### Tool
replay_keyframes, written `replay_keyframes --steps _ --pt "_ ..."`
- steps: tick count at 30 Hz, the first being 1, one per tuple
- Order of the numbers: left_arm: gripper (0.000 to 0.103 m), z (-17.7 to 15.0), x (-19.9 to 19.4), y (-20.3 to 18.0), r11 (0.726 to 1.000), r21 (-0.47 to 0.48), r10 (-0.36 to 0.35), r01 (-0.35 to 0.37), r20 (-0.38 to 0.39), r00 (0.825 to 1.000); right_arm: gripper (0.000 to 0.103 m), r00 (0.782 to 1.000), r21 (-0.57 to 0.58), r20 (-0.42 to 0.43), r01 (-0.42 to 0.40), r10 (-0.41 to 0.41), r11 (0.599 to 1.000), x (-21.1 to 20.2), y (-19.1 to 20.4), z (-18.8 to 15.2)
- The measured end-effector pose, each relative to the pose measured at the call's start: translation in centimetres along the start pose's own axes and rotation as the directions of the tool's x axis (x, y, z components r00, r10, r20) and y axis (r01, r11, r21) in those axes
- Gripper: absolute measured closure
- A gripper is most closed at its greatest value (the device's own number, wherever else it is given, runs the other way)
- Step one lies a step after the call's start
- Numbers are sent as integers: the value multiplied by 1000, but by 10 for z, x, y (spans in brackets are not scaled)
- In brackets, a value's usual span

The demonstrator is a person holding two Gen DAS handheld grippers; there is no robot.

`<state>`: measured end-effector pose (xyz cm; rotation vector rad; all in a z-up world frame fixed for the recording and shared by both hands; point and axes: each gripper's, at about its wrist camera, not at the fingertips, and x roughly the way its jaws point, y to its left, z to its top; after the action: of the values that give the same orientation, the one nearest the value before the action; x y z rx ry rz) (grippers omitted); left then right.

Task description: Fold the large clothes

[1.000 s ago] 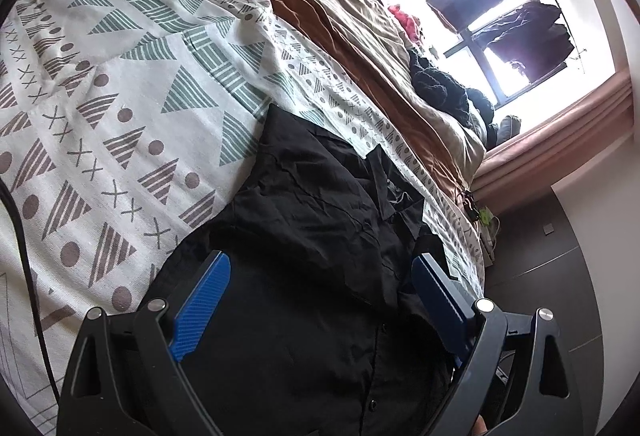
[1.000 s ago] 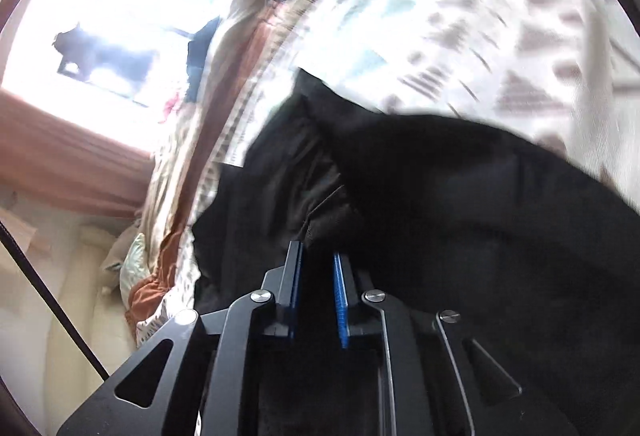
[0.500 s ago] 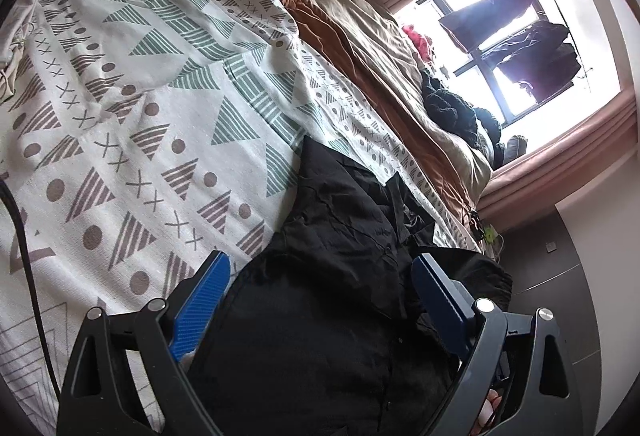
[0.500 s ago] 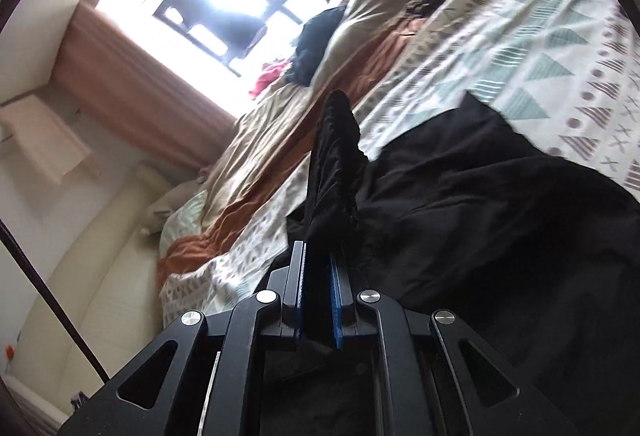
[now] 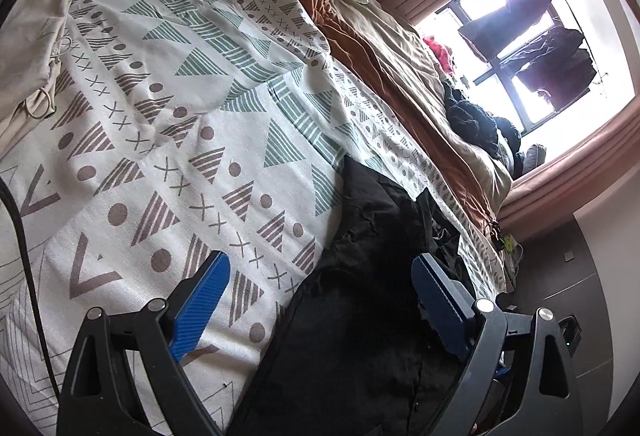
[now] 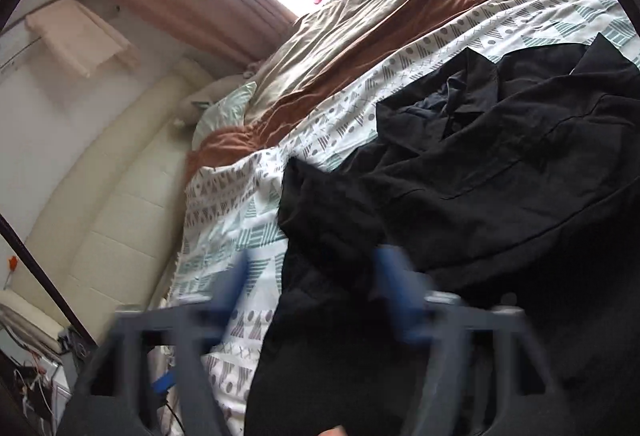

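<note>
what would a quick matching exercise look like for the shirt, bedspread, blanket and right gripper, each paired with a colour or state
Things:
1. shirt
2. bedspread
3. blanket
4. right gripper

Descriptions:
A. white with grey and green triangles
B. jaws apart, just opened, nothing pinched
C. black, lying rumpled on the bed
D. rust brown, bunched along the bed

Pairs: 1-C, 2-A, 3-D, 4-B

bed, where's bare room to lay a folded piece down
Free: the patterned blanket between the black shirt and the beige cloth at its far edge. Crowded: the brown and tan bedding toward the window, piled with dark clothes.
</note>
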<state>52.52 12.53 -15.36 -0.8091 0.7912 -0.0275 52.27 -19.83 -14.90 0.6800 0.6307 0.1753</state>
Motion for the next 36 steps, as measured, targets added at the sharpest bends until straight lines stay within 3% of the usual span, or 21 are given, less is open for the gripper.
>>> replay_keyframes --steps 13,22,27,36 --pt "9 -22 -11 -55 993 115 12 -11 -11 1000 10 992 46 -27 127 -125 991 -47 -5 2" --pt "9 -47 -45 -71 984 177 18 -35 100 995 10 977 93 5 211 -213 973 -97 -13 -11" --pt "9 -75 -61 -68 980 198 7 -34 134 991 10 957 134 25 282 -288 950 -130 -13 -26" --pt "9 -131 -90 -71 937 339 32 -88 166 986 10 951 170 108 268 -288 948 -195 -19 -61"
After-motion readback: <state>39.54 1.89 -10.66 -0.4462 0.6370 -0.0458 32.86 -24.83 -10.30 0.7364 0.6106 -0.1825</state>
